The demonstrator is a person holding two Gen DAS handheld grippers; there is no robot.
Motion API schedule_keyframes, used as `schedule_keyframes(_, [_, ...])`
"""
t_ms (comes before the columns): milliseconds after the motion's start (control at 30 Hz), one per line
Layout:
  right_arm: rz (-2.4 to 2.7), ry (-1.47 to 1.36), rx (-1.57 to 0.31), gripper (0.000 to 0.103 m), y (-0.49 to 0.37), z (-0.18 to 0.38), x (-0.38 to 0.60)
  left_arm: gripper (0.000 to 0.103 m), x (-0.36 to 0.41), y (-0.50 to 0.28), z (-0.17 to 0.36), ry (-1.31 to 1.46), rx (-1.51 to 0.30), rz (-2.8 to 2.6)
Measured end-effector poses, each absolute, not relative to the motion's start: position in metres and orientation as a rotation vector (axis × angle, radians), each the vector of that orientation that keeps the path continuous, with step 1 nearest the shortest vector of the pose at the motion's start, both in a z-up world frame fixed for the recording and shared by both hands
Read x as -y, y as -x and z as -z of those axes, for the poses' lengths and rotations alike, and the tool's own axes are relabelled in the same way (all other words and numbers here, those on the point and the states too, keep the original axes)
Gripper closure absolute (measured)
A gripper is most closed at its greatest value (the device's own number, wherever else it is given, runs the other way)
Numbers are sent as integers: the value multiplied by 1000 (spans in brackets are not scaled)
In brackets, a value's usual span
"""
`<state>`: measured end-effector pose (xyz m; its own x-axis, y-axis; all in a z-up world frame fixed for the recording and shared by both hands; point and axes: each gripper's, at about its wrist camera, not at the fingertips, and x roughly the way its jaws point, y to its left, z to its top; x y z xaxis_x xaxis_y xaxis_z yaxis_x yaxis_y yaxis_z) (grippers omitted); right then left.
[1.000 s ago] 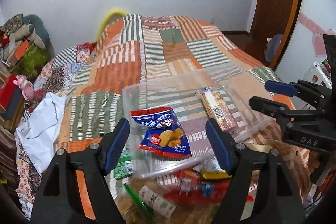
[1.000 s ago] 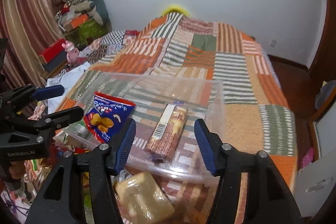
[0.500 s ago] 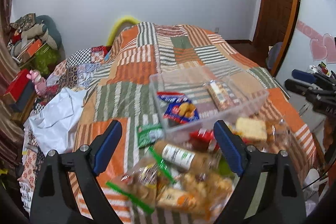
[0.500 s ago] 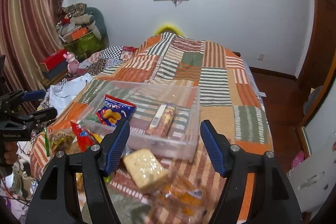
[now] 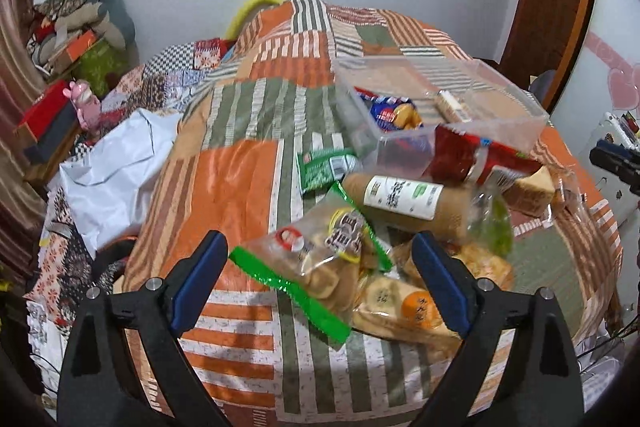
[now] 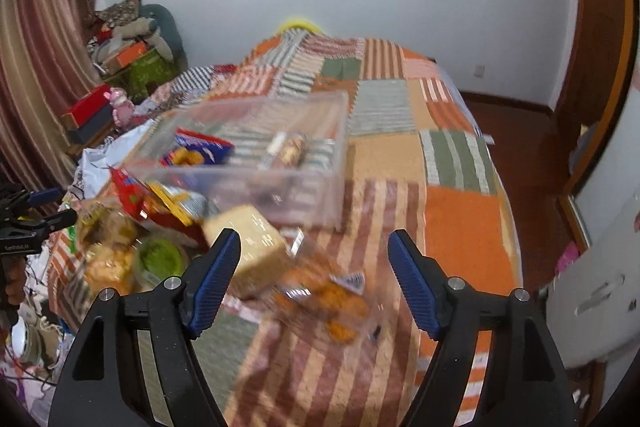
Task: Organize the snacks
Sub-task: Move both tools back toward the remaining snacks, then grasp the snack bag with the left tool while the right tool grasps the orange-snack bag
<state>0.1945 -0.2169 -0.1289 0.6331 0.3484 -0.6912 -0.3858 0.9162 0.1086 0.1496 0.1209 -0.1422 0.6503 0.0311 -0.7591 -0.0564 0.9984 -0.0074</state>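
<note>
A clear plastic bin (image 5: pixel 500 115) (image 6: pixel 328 187) sits on the patchwork bed and holds a blue snack bag (image 5: pixel 394 115) (image 6: pixel 200 151) and a wrapped biscuit bar (image 5: pixel 452 105) (image 6: pixel 288 147). A pile of snacks lies in front of it: a green-edged bag (image 5: pixel 316 263), a brown bottle-shaped pack (image 5: pixel 404 197), a red bag (image 5: pixel 468 155), a pale cake block (image 6: pixel 252 247) and a clear bag of orange snacks (image 6: pixel 324 295). My left gripper (image 5: pixel 320 283) is open and empty above the green-edged bag. My right gripper (image 6: pixel 314 283) is open and empty above the cake block and the orange snacks.
The patchwork bedspread (image 5: pixel 240 167) covers the bed. A white plastic bag (image 5: pixel 116 163) lies at its left edge. Boxes and a pink toy (image 5: pixel 86 103) stand on the left. A wooden door (image 6: pixel 592 27) and a white cabinet (image 6: pixel 592 287) are on the right.
Both grippers have pulled back from the bin toward the near end of the bed. The snack pile now lies between their open fingers. Both stay open and empty.
</note>
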Motion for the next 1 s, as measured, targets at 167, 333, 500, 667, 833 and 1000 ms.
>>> schedule_keyframes(167, [-406,-1,-858,30,-199,154,224,9,-125,-154,156,41,-865,-55])
schedule_keyframes(333, [-417,26,-891,28,-197,167,219,8,-128,-160,164,36,-865,-73])
schedule_keyframes(500, [-411,63,-881,17,-196,170,211,7,-133,-168,172,35,-878,-85])
schedule_keyframes(667, [-407,71,-886,10,-199,175,211,2,-145,-176,182,87,-892,-78])
schedule_keyframes(833, [-394,80,-906,7,-205,178,210,1,-159,-181,191,195,-901,-41])
schedule_keyframes(1000, [-392,64,-938,7,-210,184,212,1,-157,-193,205,230,-952,-23])
